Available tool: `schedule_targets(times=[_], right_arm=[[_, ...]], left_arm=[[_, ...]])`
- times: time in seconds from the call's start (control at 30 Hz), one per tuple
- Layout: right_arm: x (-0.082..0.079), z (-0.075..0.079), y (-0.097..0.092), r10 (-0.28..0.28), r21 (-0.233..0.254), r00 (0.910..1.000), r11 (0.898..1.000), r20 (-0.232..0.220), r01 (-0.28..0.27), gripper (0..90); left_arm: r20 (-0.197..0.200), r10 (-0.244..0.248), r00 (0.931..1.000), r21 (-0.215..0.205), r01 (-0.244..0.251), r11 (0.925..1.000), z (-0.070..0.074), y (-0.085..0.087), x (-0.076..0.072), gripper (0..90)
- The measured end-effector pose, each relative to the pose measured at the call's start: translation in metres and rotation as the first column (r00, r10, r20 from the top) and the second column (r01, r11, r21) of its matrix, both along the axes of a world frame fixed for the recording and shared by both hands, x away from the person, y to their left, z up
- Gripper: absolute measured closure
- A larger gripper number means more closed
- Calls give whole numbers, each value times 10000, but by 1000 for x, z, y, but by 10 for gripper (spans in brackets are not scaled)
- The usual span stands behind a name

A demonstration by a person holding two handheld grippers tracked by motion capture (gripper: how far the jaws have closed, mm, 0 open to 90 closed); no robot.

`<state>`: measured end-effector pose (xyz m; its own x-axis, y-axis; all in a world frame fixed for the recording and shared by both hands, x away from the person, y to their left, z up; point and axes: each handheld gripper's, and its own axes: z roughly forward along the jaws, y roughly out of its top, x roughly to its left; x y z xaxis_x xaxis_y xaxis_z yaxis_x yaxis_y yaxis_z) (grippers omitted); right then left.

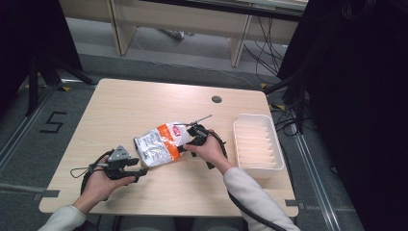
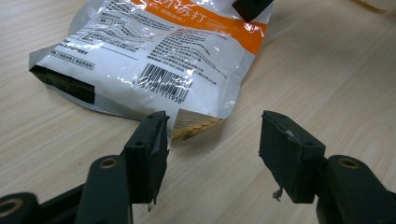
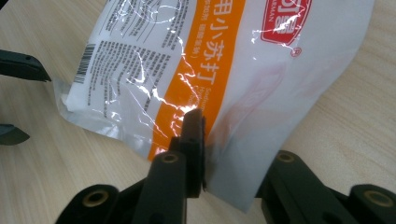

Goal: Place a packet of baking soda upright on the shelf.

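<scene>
Bare counter (image 1: 144, 103) across the far half, from 10 to 1 o'clock, broken by a small dark grommet hole (image 1: 216, 99) at 12. Blocked at centre by the snack packet (image 1: 161, 144), pinched at its far end in the right gripper (image 1: 196, 136). Left gripper (image 1: 139, 169), jaws spread, just short of the packet's near corner at 7. Walled off at 3 by the white ribbed tray (image 1: 257, 142). Open strip along the near edge at 6.

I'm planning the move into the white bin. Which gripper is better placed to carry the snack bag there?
Right gripper: it already clamps the snack bag and is nearer the white bin. The left gripper is open.
</scene>
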<state>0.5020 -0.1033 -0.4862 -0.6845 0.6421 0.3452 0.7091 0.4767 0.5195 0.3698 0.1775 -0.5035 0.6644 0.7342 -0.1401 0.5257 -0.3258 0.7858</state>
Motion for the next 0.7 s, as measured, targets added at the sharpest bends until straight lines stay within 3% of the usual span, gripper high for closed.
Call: schedule_targets(times=[0.4, 0.5, 0.6, 0.67, 0.7], right_arm=[[2, 5, 7, 53, -391, 9999, 9992, -124, -58, 865], [2, 6, 8, -11, -295, 9998, 9996, -197, 5, 900], [3, 10, 8, 350, -410, 9981, 9985, -507, -371, 900], [3, 12, 9, 581, -496, 9980, 9970, -243, -593, 900], [3, 13, 10, 569, -503, 9980, 9970, -286, -582, 900]], left_arm=[[69, -4, 10000, 35, 4, 10000, 0, 1, 0, 413], [67, 4, 10000, 28, -4, 10000, 0, 1, 0, 413], [52, 10, 10000, 30, -11, 10000, 0, 1, 0, 414], [53, 7, 10000, 38, -8, 10000, 0, 2, 0, 414], [57, 192, 9998, -225, -191, 9996, -1, 0, 0, 414]])
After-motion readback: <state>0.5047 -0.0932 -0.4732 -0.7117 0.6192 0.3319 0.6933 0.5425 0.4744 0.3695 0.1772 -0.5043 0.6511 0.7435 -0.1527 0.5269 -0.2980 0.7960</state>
